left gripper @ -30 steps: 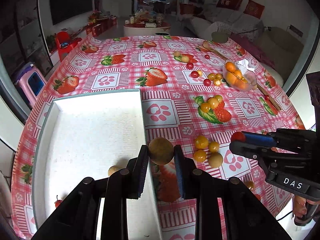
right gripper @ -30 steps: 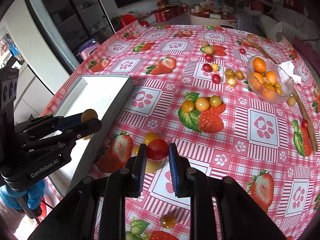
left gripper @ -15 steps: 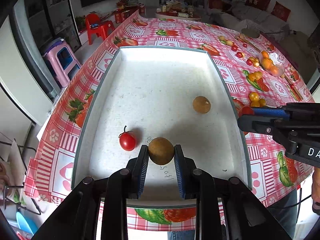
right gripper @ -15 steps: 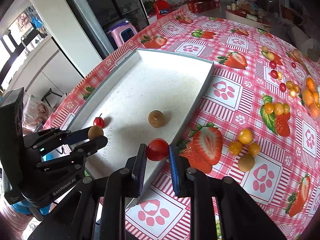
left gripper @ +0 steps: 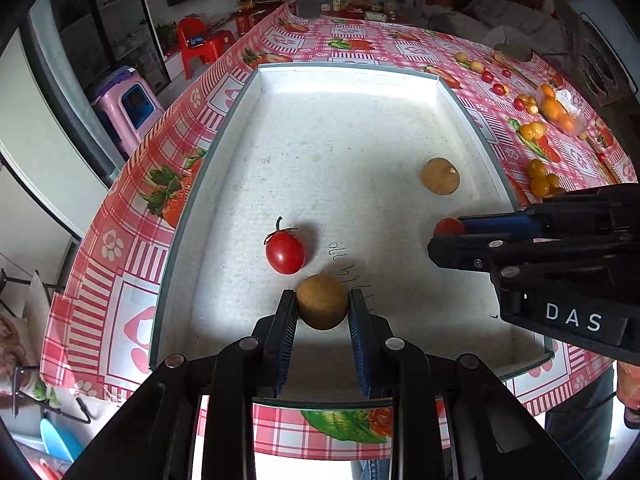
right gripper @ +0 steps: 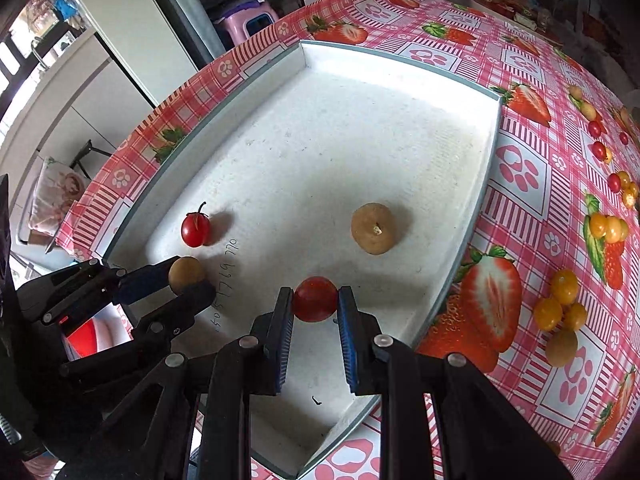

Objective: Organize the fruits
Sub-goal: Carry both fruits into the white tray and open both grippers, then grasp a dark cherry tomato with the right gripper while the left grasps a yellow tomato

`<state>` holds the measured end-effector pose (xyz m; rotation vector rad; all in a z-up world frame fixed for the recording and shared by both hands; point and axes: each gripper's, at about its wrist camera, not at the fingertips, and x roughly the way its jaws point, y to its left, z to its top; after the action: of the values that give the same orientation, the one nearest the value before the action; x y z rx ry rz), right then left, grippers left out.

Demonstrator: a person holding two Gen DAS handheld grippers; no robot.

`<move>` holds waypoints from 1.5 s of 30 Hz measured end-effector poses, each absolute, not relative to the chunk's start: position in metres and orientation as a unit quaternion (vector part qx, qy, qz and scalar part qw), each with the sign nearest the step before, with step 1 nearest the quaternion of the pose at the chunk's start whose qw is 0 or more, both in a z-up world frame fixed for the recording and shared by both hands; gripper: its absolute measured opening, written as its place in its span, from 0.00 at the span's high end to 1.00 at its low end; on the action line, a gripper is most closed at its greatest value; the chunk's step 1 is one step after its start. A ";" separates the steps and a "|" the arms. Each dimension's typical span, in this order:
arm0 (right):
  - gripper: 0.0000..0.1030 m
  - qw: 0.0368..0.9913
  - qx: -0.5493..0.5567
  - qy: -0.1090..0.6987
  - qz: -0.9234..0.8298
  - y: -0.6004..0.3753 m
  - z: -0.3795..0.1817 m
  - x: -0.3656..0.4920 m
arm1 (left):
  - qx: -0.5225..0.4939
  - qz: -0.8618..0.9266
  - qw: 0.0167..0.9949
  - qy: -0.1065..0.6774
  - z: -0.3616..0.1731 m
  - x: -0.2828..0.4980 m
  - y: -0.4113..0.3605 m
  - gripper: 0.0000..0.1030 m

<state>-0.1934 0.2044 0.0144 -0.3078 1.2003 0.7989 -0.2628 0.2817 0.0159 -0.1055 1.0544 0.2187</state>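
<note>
Holding a brown round fruit (left gripper: 322, 307) over the near edge of the white tray (left gripper: 208, 184), my left gripper (left gripper: 322, 312) has its fingers closed on it, just beside a stemmed cherry tomato (left gripper: 285, 253). Farther right, a second brown fruit (right gripper: 375, 228) lies near the tray's right wall. My right gripper (right gripper: 315, 307) clamps a red tomato (right gripper: 315, 298) above the tray floor.
</note>
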 end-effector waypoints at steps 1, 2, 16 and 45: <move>0.76 0.739 -0.144 0.550 0.362 0.206 0.012 -0.193 | -0.047 0.104 0.857 0.503 0.015 -0.262 0.281 0.73; 0.76 0.740 -0.147 0.548 0.362 0.207 0.011 -0.194 | -0.045 0.104 0.857 0.502 0.016 -0.262 0.281 0.73; 0.34 0.769 -0.106 0.517 0.360 0.187 0.045 -0.184 | -0.048 0.110 0.868 0.482 0.027 -0.268 0.283 0.27; 0.29 0.833 -0.012 0.526 0.174 -0.049 0.017 -0.193 | 0.049 -0.007 0.887 0.459 0.068 -0.133 0.124 0.27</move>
<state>-0.1932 -0.0487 0.0167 -0.0254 1.1143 0.3681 -0.1330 0.1245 0.0685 0.1012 0.9540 -0.0139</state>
